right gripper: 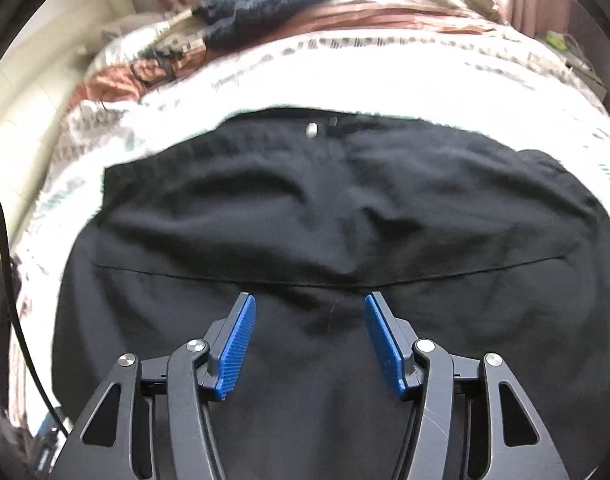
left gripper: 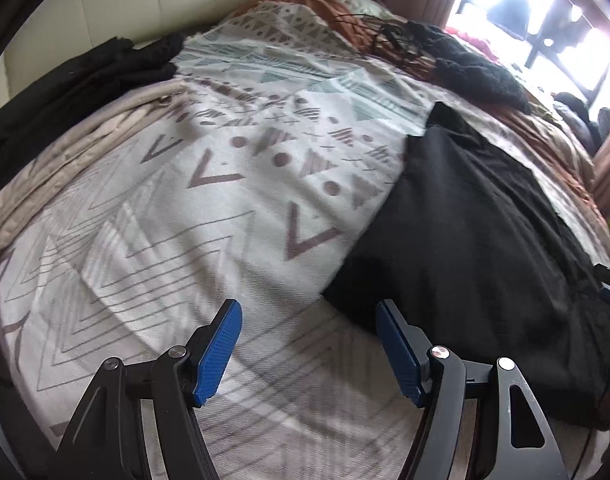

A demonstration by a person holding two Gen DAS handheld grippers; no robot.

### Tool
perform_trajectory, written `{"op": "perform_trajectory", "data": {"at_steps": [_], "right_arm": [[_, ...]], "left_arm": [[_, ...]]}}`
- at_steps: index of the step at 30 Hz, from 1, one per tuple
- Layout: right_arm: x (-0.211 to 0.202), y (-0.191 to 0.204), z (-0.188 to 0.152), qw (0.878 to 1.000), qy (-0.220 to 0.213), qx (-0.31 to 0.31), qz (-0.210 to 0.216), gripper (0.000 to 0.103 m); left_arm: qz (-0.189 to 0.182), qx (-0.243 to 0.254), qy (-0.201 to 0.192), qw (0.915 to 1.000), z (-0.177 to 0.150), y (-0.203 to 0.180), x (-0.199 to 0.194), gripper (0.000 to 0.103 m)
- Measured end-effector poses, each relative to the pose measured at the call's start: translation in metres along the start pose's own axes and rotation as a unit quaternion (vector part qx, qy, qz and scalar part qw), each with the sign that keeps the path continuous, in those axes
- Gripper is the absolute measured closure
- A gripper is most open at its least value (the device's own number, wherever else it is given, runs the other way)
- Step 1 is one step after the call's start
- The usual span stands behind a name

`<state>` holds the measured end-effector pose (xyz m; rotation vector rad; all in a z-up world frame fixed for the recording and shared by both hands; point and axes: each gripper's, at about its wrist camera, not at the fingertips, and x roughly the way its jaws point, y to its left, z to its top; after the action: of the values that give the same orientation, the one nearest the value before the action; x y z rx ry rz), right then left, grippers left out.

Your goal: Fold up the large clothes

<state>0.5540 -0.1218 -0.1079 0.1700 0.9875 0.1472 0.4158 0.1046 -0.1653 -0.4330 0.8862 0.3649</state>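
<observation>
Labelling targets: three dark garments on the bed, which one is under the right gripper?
The flat black garment with the seam, below the open right gripper. The knit and the black pile lie further away.

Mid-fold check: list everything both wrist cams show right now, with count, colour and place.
black garment: one, black, spread on the bed, under the right gripper
patterned bedspread: one, white with grey and brown shapes, covering the bed
beige cloth: one, beige, folded at the bed's left edge
dark knit: one, black, far side near the window
left gripper: one, blue pads, open over bedspread
right gripper: one, blue pads, open over garment
</observation>
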Motion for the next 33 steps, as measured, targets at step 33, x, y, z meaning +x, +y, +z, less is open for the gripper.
{"op": "perform_trajectory", "data": {"at_steps": [33], "right_arm": [[-0.077,0.016,-0.147,0.997,0.017,-0.043,0.061,0.065]], "left_arm": [[-0.137,-0.092,0.065,0.9842,0.005,0.013,0.016,0.048]]}}
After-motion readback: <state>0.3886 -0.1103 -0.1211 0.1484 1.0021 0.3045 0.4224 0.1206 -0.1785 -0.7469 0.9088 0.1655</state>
